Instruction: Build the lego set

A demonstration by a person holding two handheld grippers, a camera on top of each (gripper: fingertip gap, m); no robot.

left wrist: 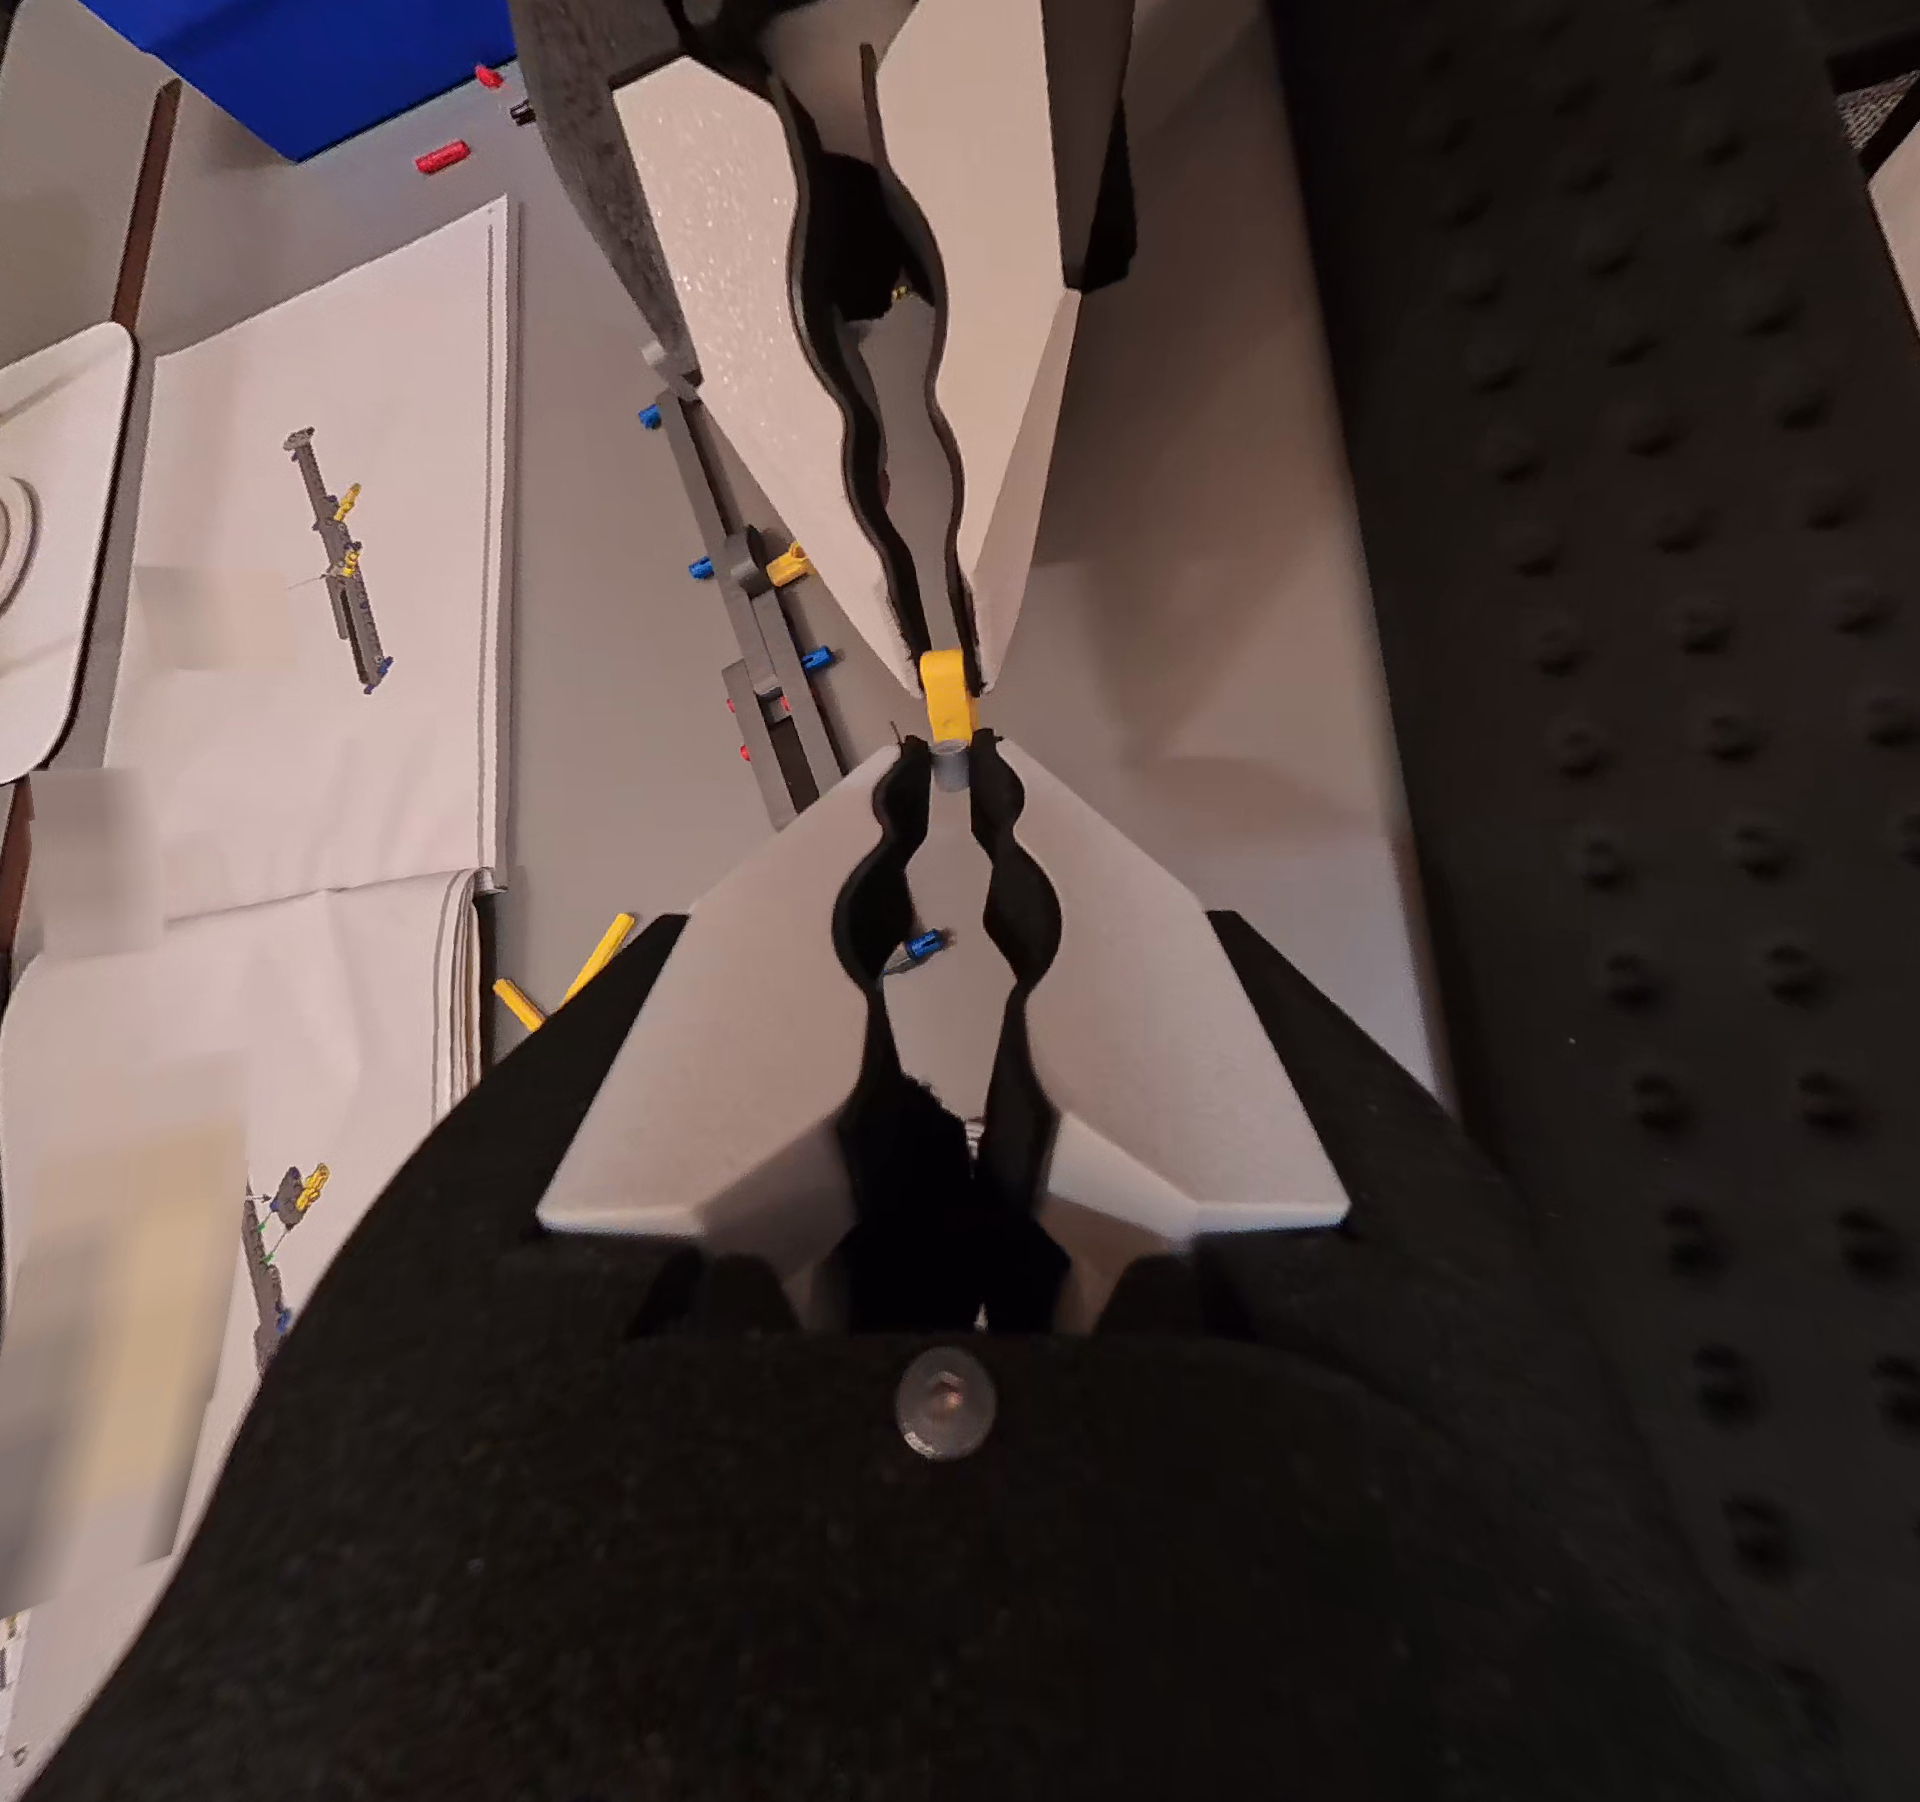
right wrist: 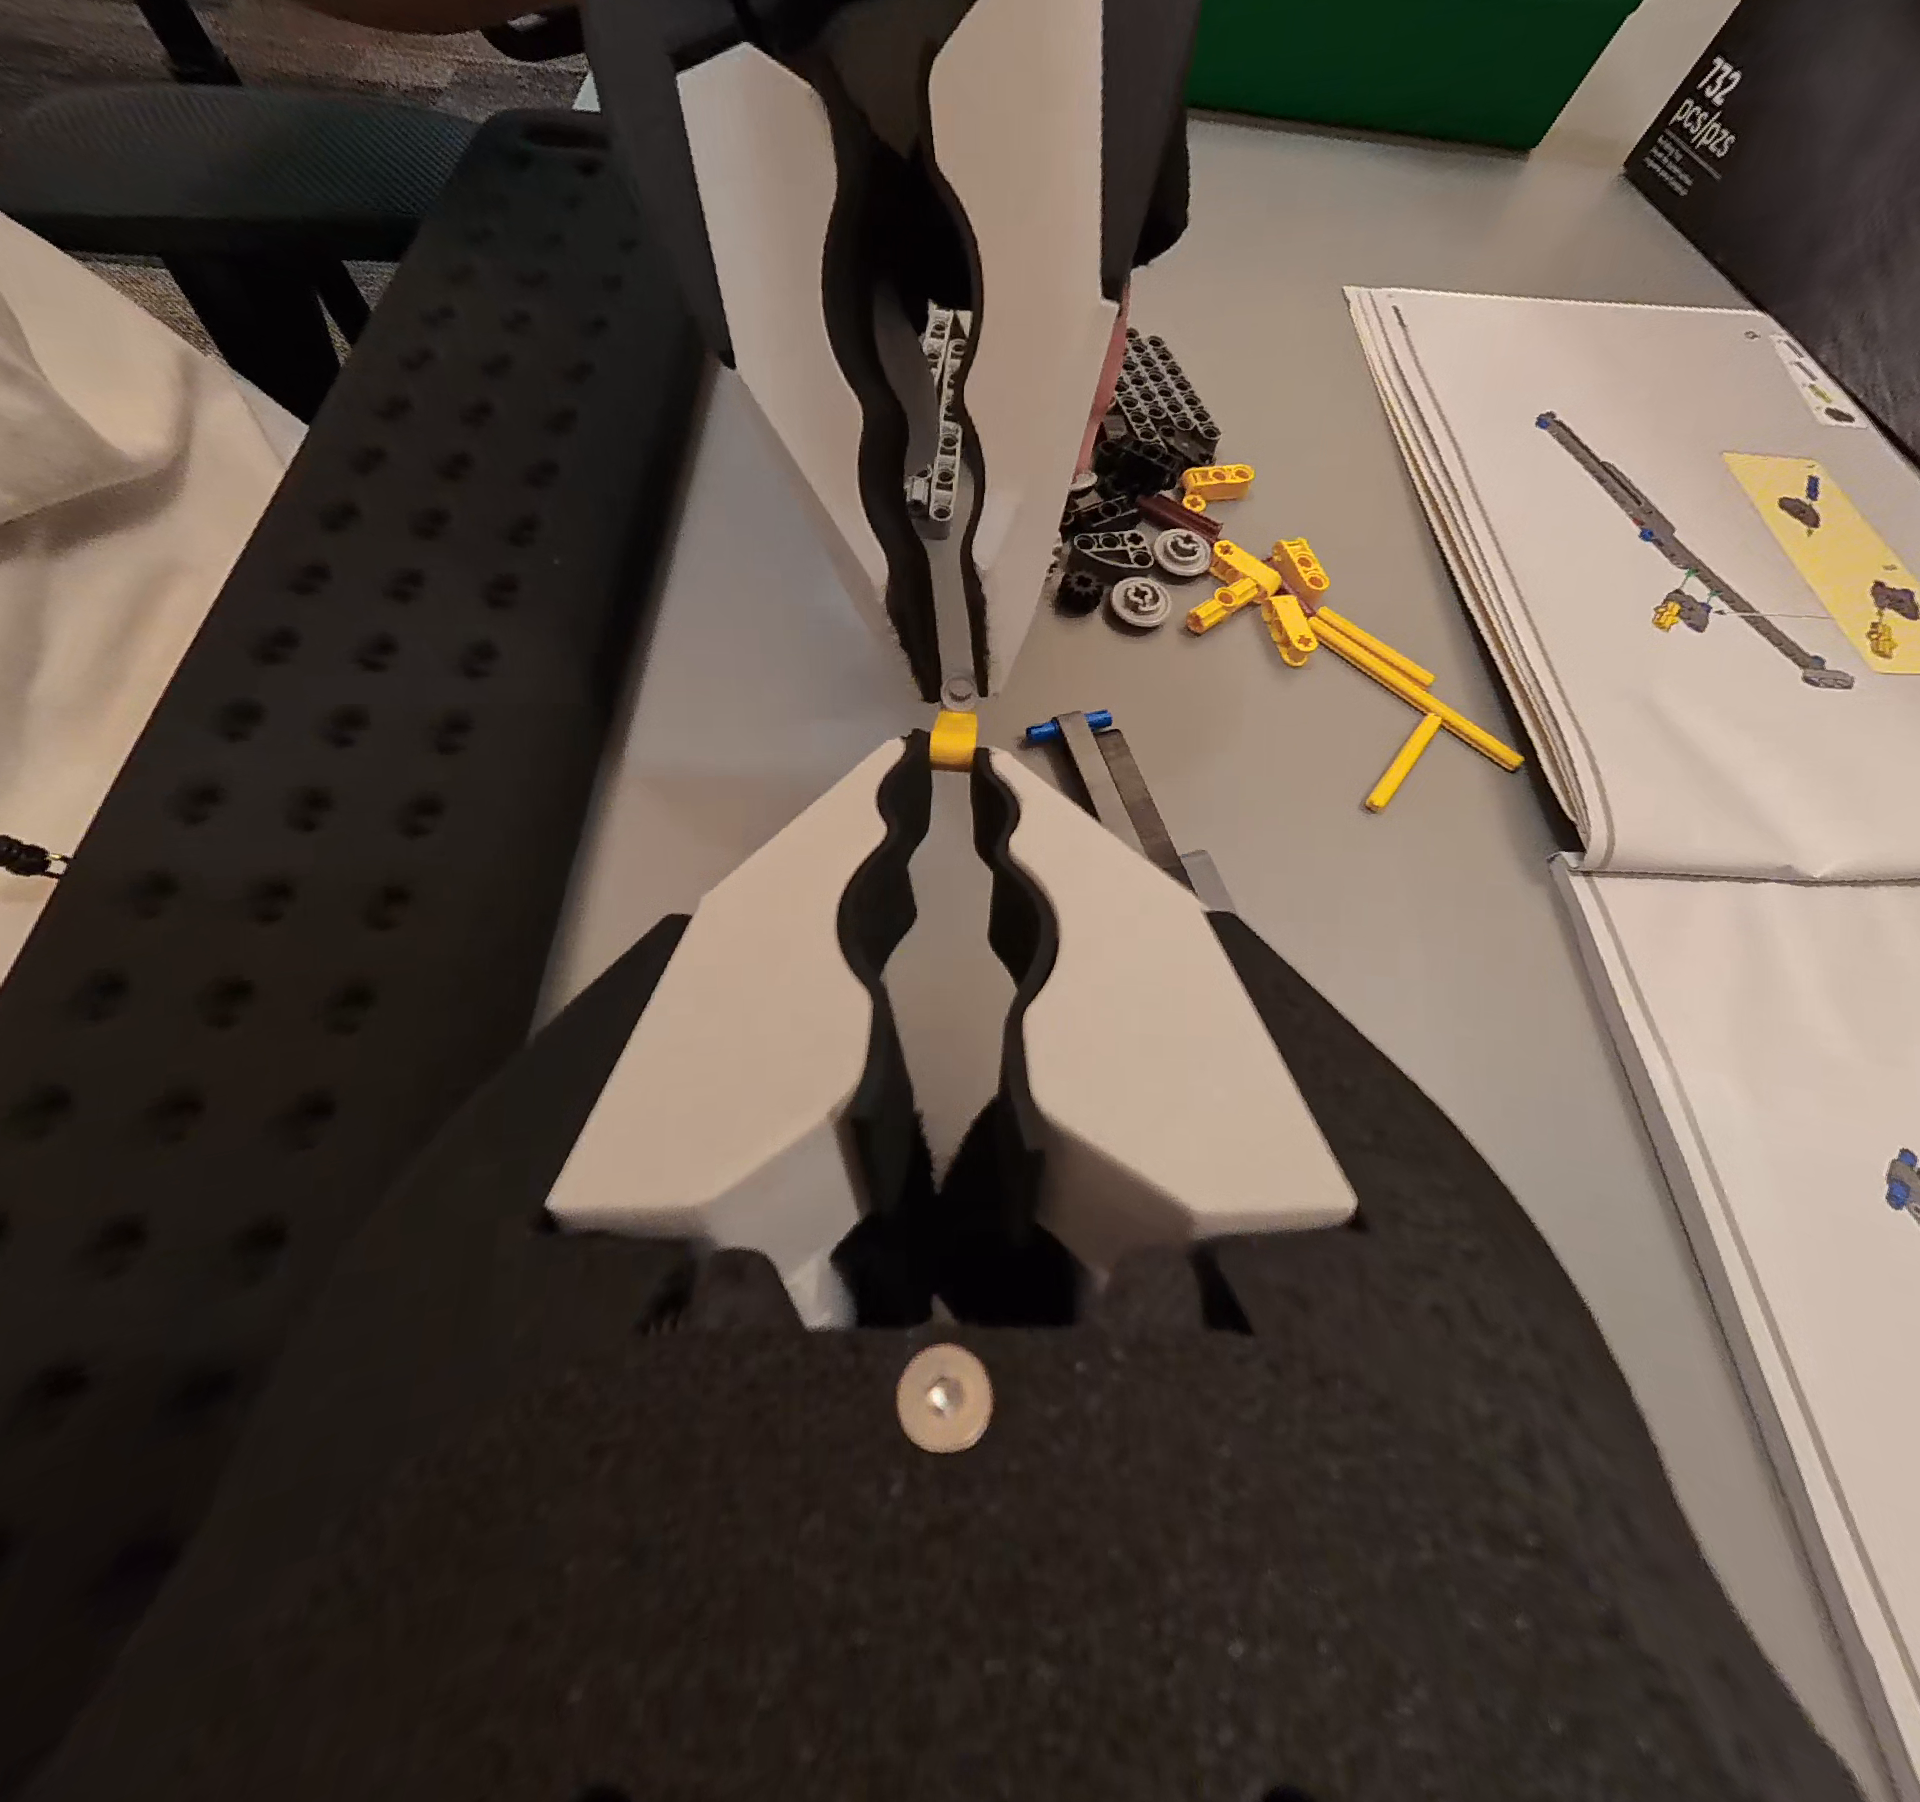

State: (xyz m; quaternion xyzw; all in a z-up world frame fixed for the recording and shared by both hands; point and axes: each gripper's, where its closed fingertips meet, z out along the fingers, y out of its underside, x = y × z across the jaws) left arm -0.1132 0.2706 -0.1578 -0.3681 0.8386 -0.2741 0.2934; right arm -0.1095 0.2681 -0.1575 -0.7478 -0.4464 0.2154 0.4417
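**Here, two tools meet tip to tip over the bench**

Here, in the left wrist view, our left tool [left wrist: 948,765] is pinched narrow on a small grey pin [left wrist: 949,767] at its tips. Directly ahead, the right tool [left wrist: 945,677] comes in from the top and grips a yellow connector [left wrist: 950,698], which touches the pin's end. To the left, a long grey beam assembly [left wrist: 750,599] lies on the bench [left wrist: 582,464] beside the open instruction booklet [left wrist: 332,609].

In the right wrist view, our right tool [right wrist: 952,744] holds the yellow connector [right wrist: 953,739] between its fingertips; the grey pin [right wrist: 958,690] sits just beyond it, clamped in the left tool [right wrist: 956,682]. A heap of loose pieces [right wrist: 1226,547] lies to the right, near the booklet [right wrist: 1662,557].
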